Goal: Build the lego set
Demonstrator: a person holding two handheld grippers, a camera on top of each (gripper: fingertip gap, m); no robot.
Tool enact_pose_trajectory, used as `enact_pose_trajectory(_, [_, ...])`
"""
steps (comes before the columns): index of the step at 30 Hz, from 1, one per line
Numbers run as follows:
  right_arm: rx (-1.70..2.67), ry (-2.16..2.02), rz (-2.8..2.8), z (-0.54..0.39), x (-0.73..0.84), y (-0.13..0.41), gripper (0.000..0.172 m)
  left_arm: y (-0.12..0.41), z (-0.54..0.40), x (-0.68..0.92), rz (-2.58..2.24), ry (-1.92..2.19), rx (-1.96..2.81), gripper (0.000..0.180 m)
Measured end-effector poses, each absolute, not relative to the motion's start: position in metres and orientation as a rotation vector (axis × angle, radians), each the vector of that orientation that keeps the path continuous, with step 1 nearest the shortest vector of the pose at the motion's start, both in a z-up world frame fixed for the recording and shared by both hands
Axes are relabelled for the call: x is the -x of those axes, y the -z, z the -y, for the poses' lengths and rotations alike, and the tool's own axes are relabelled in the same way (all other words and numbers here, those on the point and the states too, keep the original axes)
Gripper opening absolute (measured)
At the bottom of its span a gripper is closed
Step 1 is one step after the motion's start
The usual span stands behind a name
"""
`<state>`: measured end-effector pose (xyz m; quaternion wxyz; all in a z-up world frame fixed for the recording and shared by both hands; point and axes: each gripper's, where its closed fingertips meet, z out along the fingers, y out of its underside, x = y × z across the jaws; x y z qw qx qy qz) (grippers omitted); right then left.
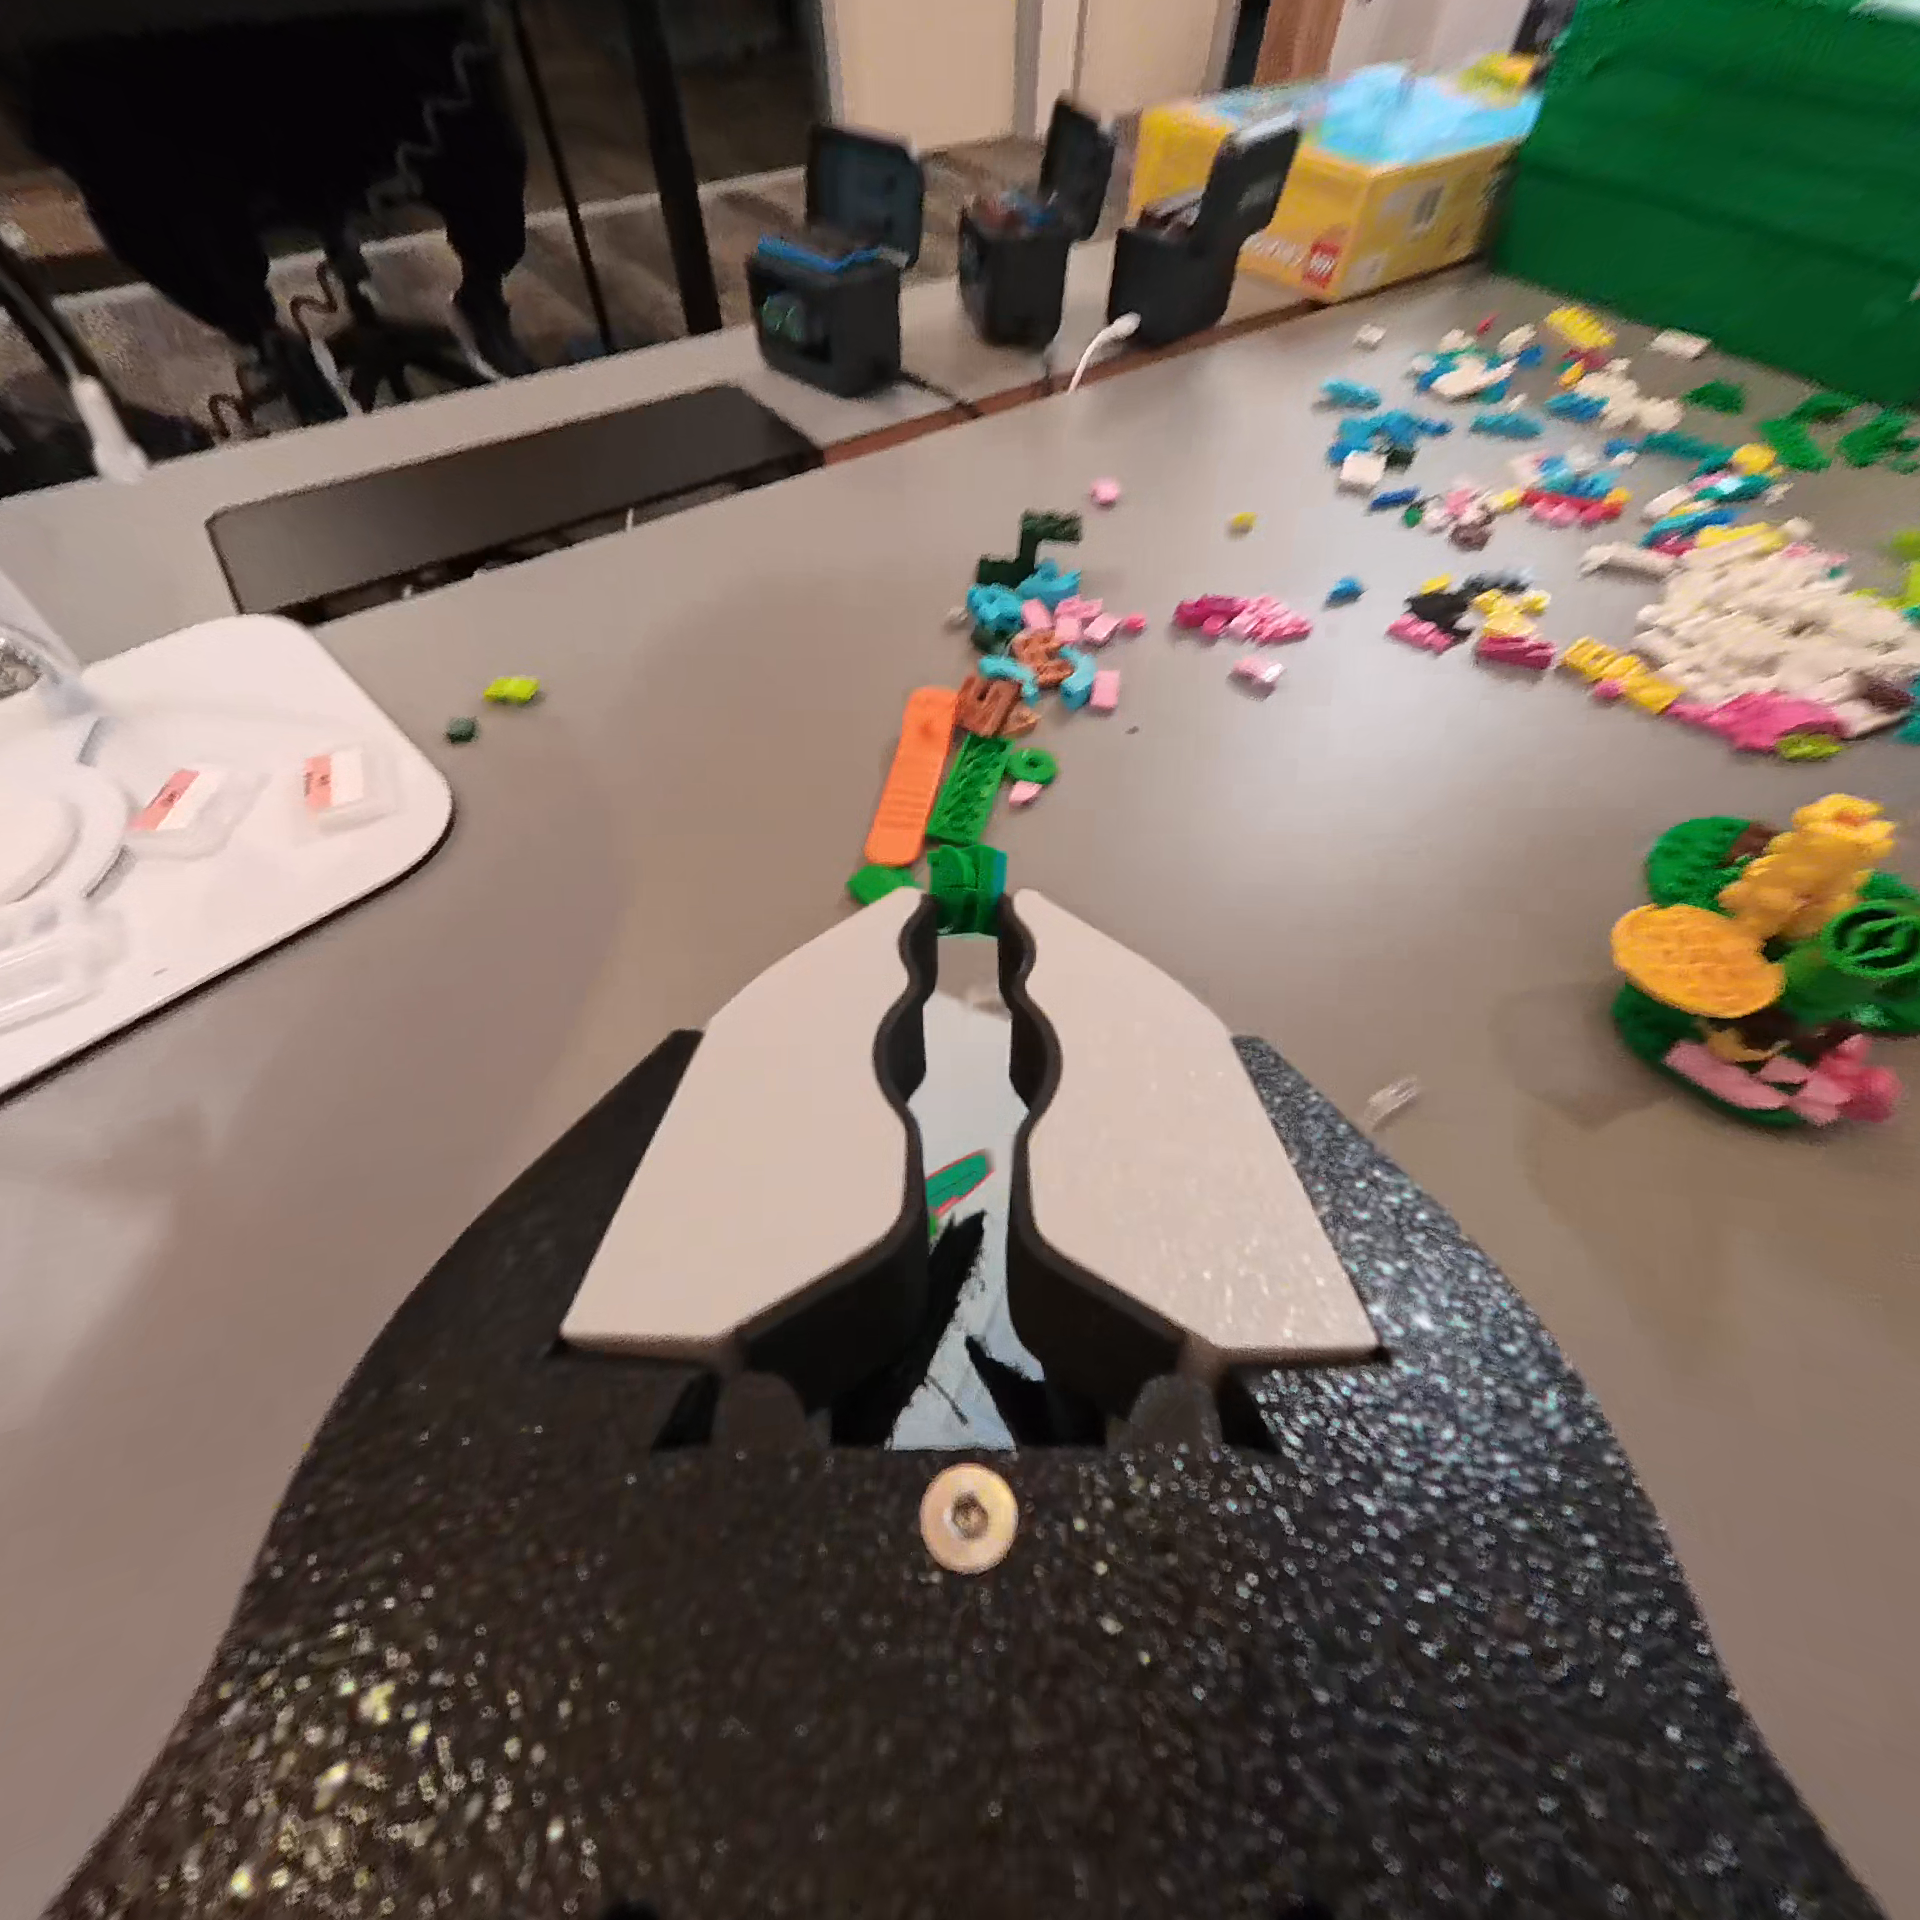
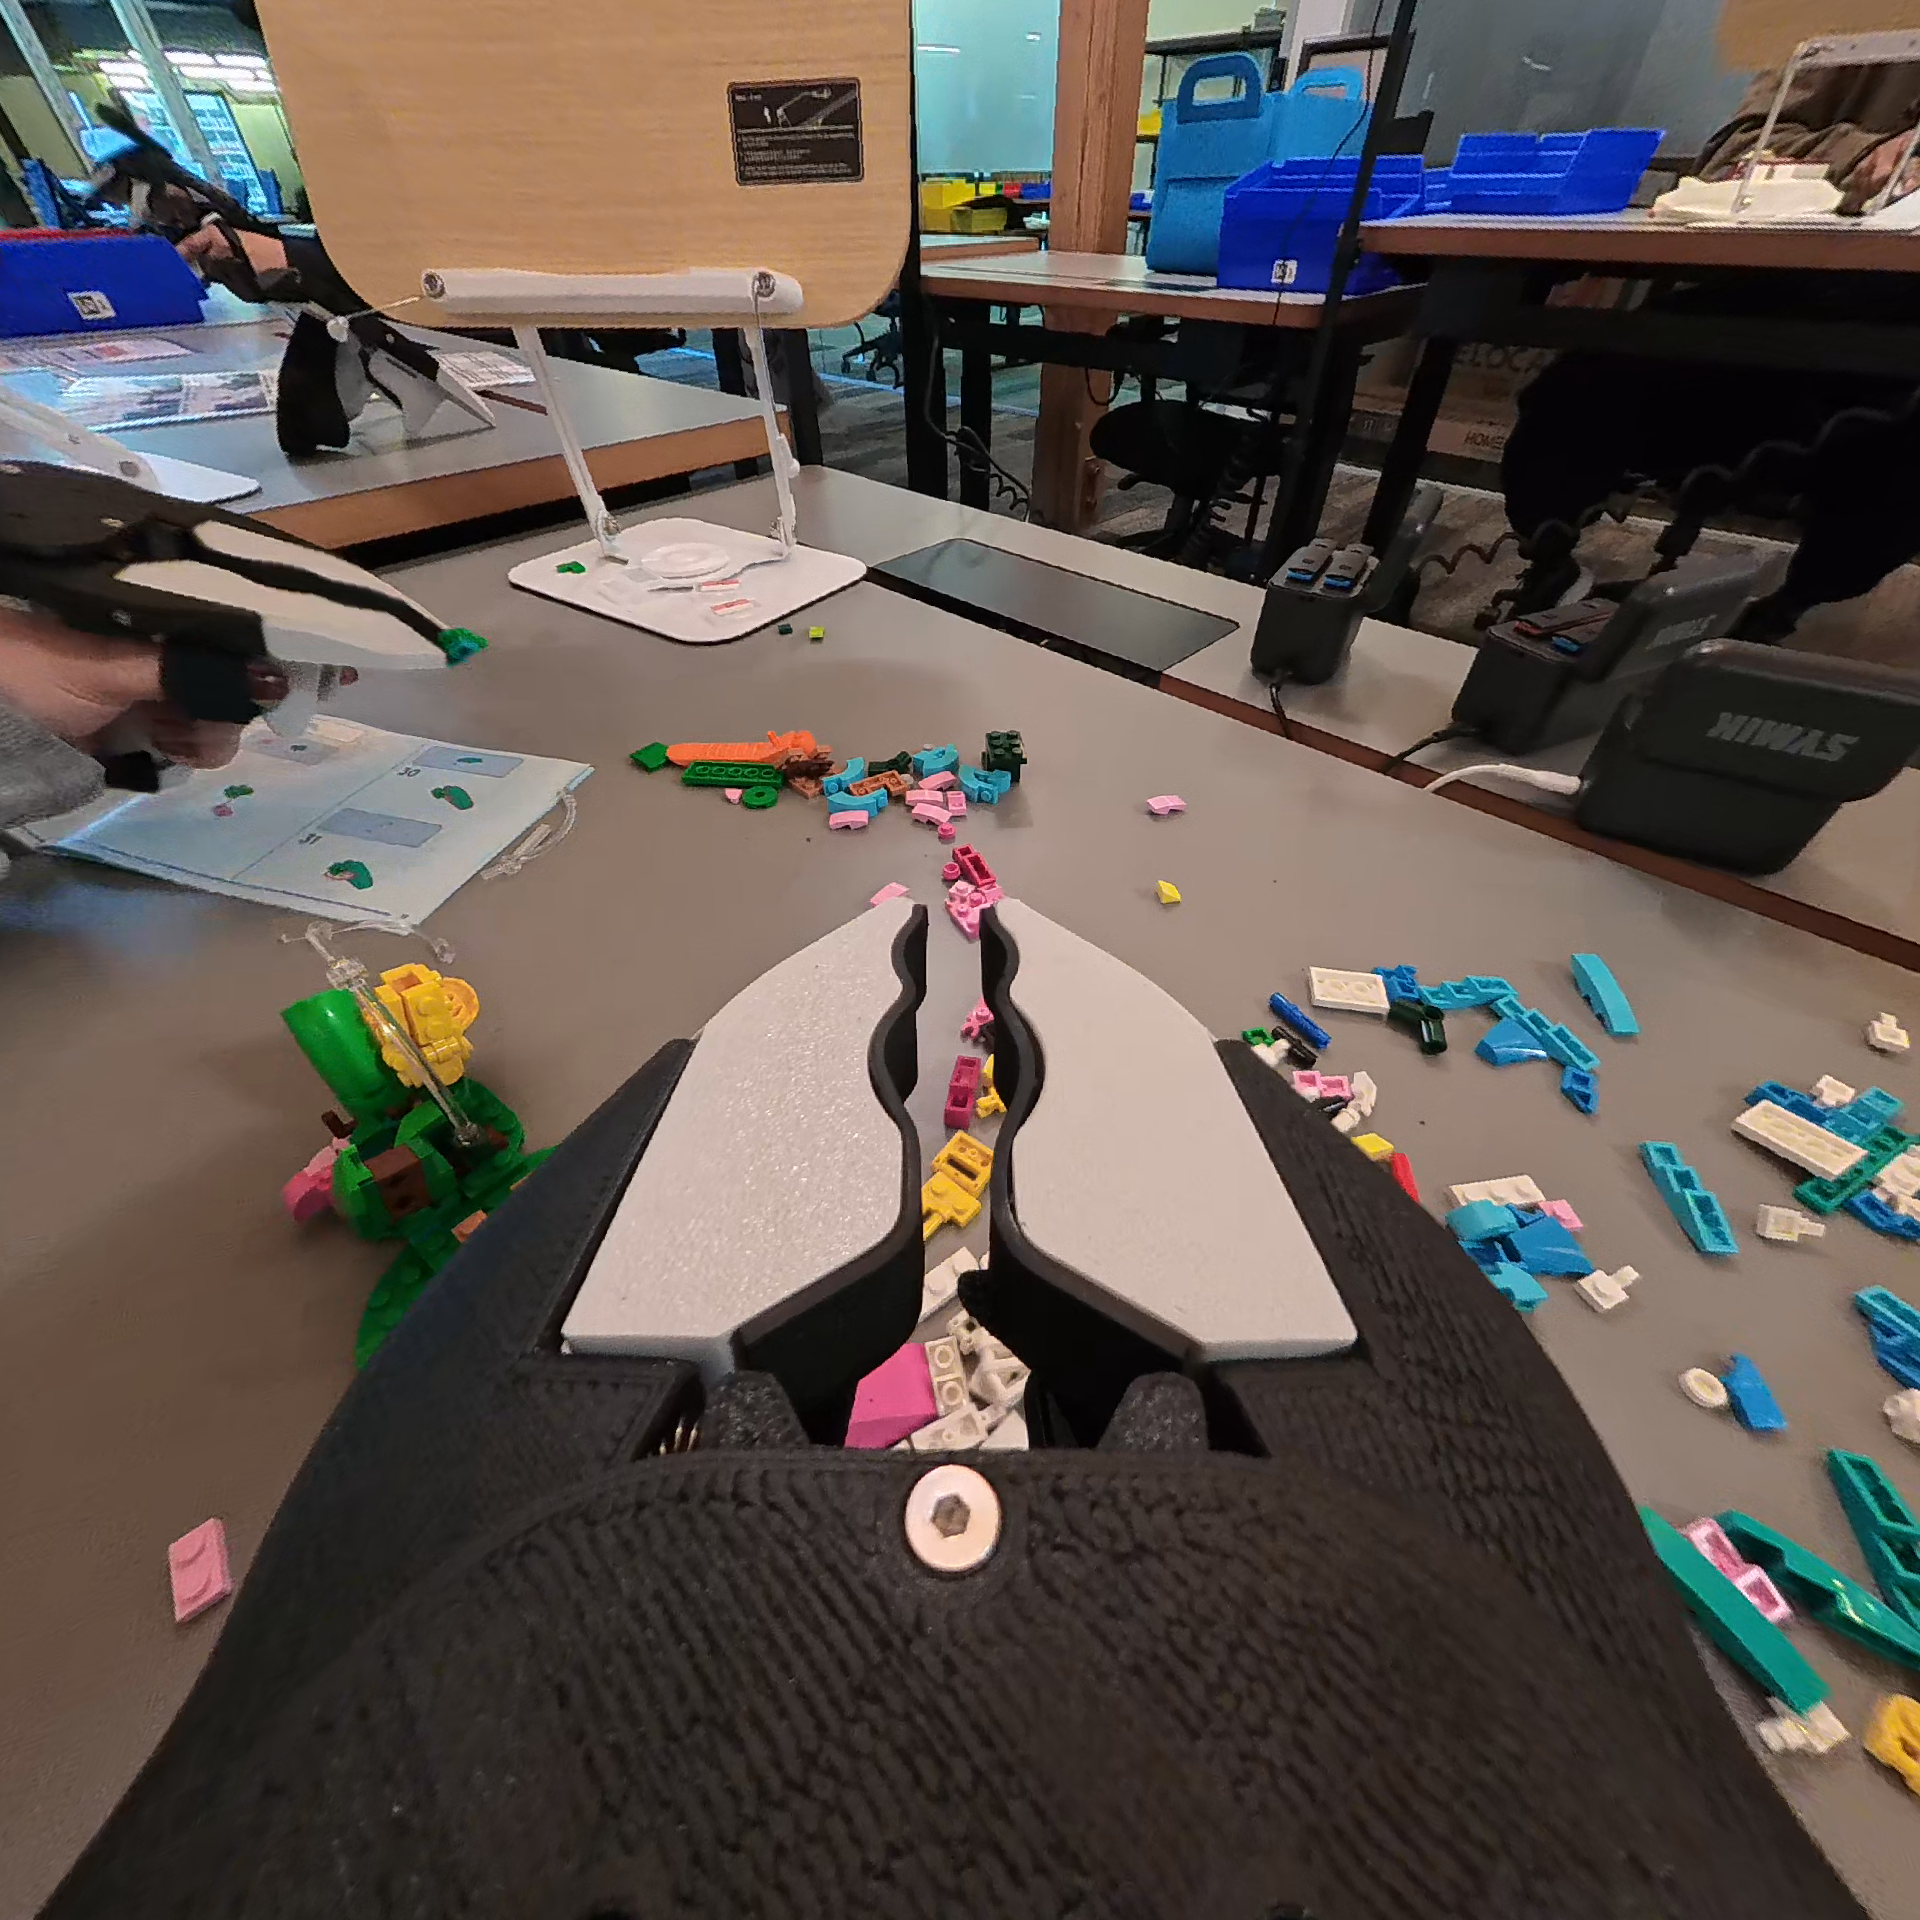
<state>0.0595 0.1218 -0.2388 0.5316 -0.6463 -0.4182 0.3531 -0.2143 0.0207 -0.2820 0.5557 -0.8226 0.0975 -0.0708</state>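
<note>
Ahead of the right tool, an orange brick separator (image 2: 727,750) is laid beside a green plate with holes (image 2: 732,774). An open instruction booklet (image 2: 312,821) is spread to its left, and a flower model (image 2: 416,1101) is stood just left of the tool. Dark charging cases (image 2: 1745,748) are ranged far to its right.

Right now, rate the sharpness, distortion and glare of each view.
Left wrist view: motion-smeared all over; the loose bricks and flower model are soft, while the left gripper reads clearer, and the glossy table shows a faint sheen. Right wrist view: crisp, the bricks well defined; wide-angle bending curves the table edge; even light, soft shadows.
</note>
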Motion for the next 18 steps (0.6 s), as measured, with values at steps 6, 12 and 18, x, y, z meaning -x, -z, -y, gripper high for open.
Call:
enact_pose_trajectory(6, [1.542, -0.827, 1.014, -0.121, -0.057, 0.242, 0.008, 0.255, -0.041, 0.177, -0.215, 0.236, 1.822, 0.011])
enact_pose_trajectory(12, [1.539, -0.83, 1.037, -0.116, -0.051, 0.244, 0.008, 0.256, -0.079, 0.149, -0.188, 0.39, 1.814, 0.011])
enact_pose_trajectory(18, [1.533, -0.782, 1.072, -0.115, -0.049, 0.248, 0.008, 0.248, -0.093, 0.125, -0.264, 0.376, 1.776, 0.011])
